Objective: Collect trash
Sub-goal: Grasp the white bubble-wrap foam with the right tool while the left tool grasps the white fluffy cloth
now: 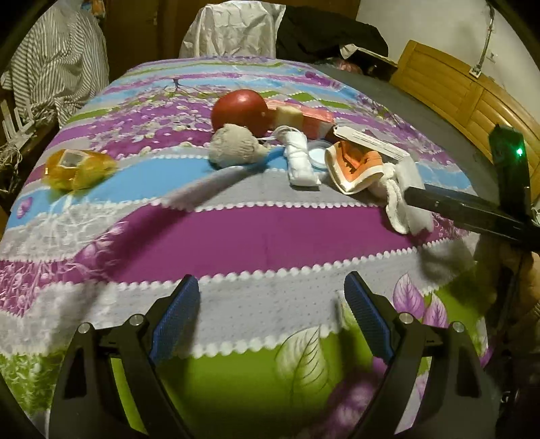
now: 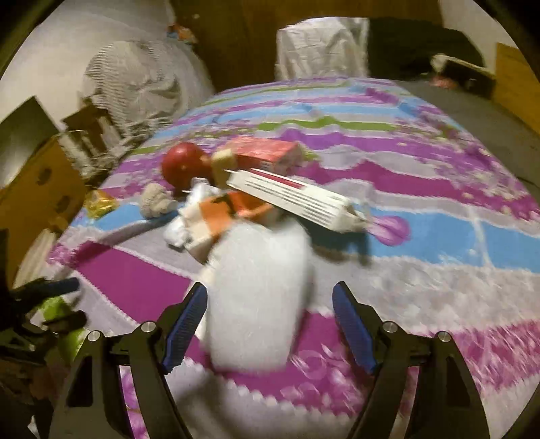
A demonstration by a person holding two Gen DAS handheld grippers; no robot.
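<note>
My left gripper point(image 1: 270, 283) hangs open over the flowered bedsheet point(image 1: 270, 233) with nothing between its pads. My right gripper point(image 2: 270, 324) is open around a fluffy white cloth point(image 2: 256, 287); the left pad is at its edge and the right pad stands clear. In the left wrist view this cloth point(image 1: 405, 206) lies at the tip of the right gripper's finger point(image 1: 455, 209). Beyond lie a red ball point(image 1: 241, 109), a grey wad point(image 1: 233, 145), a folded white tissue point(image 1: 300, 162), an orange-white carton point(image 1: 354, 165), a long white box point(image 2: 297, 199), a pink box point(image 2: 266, 153) and a yellow wrapper point(image 1: 77, 167).
A white plastic bag point(image 1: 233, 30) stands at the bed's far end beside dark clothing point(image 1: 330, 33). Striped fabric point(image 1: 57, 60) hangs at the left, and a wooden headboard point(image 1: 465, 94) runs along the right. A cardboard box point(image 2: 33, 189) sits off the bed's left side.
</note>
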